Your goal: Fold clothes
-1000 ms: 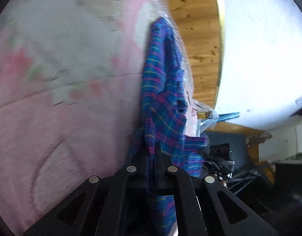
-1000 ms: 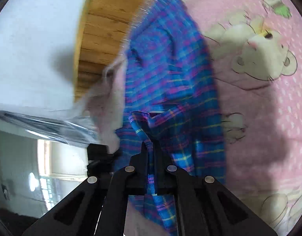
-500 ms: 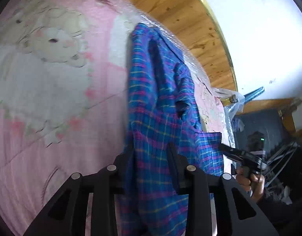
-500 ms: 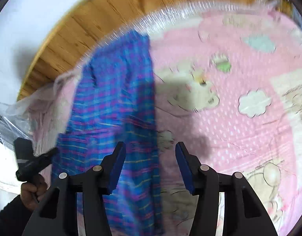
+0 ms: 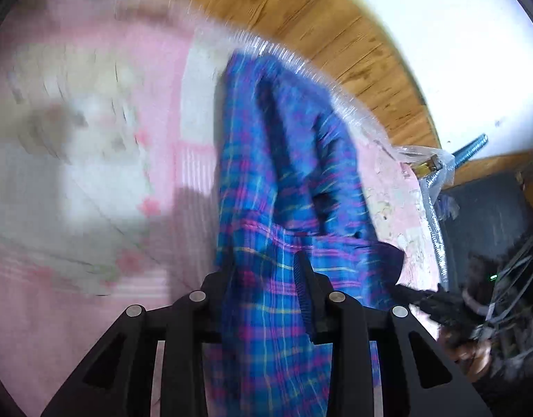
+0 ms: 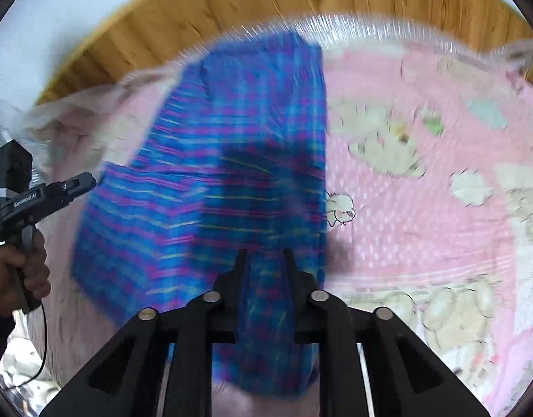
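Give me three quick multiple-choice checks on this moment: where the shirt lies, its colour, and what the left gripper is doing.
1. The plaid shirt lies on:
A. a pink cartoon blanket
B. bare wood floor
C. a chair

2. The shirt's main colour:
A. green
B. blue with magenta lines
C. white

3. The left gripper is:
A. clamped tight on a sleeve
B. out of view
C. open, fingers either side of the cloth

Key: 1 A, the pink blanket shows around it; 2 B, plaid visible in both views; 3 C, a wide gap separates its fingers.

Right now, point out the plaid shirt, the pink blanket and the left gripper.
plaid shirt [image 6: 238, 146], right wrist view, middle of the cloth
pink blanket [image 6: 423, 229], right wrist view, dotted bare patch
left gripper [image 5: 264, 264], left wrist view, between fingertips
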Tool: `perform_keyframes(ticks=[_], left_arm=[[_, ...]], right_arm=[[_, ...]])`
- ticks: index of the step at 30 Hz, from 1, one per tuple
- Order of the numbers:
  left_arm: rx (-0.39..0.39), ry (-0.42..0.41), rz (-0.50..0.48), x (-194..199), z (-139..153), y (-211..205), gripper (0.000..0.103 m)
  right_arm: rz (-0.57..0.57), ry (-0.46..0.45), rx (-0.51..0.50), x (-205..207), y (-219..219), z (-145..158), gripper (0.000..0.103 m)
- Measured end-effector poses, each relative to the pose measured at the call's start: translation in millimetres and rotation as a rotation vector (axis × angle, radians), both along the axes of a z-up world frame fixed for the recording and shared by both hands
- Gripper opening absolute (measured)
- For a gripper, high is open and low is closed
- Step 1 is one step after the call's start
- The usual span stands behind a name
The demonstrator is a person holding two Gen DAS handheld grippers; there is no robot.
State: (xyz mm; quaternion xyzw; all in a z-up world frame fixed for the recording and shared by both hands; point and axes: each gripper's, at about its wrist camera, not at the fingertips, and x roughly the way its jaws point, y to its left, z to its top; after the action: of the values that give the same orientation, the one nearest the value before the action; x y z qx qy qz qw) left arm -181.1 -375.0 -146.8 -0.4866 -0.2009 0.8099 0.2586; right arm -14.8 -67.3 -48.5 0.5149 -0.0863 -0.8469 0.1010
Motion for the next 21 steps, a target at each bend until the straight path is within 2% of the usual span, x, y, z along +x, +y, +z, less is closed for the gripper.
perform_keyframes(ticks=[2, 5, 7, 10, 11, 12, 14, 18, 21], left_arm=[[0.008, 0.068, 0.006, 22.6, 24.4, -8.1, 0.035], [0.057, 0.077, -0.075, 62.7, 31.7, -3.7, 0.038], [0.024, 0.035, -0.118, 77.9, 13.8, 7.8, 0.038], [-0.061, -0.062, -0.115, 85.1, -32.3, 21.0, 0.038], [-0.095, -0.067, -0.11, 87.8, -46.0, 23.5, 0.034], [-0.096, -0.065, -0.102, 88.6, -50.6, 22.7, 0.035], [-0.074, -0.075, -0.088, 86.7, -51.6, 19.1, 0.035], [-0.072, -0.1, -0.073, 80.7, -47.0, 15.2, 0.035], [-0.061, -0.107, -0.071, 80.7, -47.7, 18.3, 0.035]], right_arm=[[0.02, 0.016, -0.027, 19.7, -4.4, 4.4, 0.031], [0.054, -0.036, -0.001, 39.6, -16.3, -19.6, 0.032], [0.048, -0.095, 0.011, 41.7, -18.7, -46.9, 0.032], [0.033, -0.117, 0.005, 47.2, -12.8, -65.1, 0.031], [0.037, -0.141, -0.004, 45.0, -11.5, -64.2, 0.031], [0.038, -0.136, -0.025, 42.5, -7.7, -58.4, 0.031], [0.039, -0.123, -0.065, 36.7, 0.3, -46.7, 0.031], [-0.009, -0.044, -0.066, 1.6, 22.2, -23.9, 0.031], [-0.026, -0.049, -0.048, -34.9, 32.5, -37.1, 0.027]])
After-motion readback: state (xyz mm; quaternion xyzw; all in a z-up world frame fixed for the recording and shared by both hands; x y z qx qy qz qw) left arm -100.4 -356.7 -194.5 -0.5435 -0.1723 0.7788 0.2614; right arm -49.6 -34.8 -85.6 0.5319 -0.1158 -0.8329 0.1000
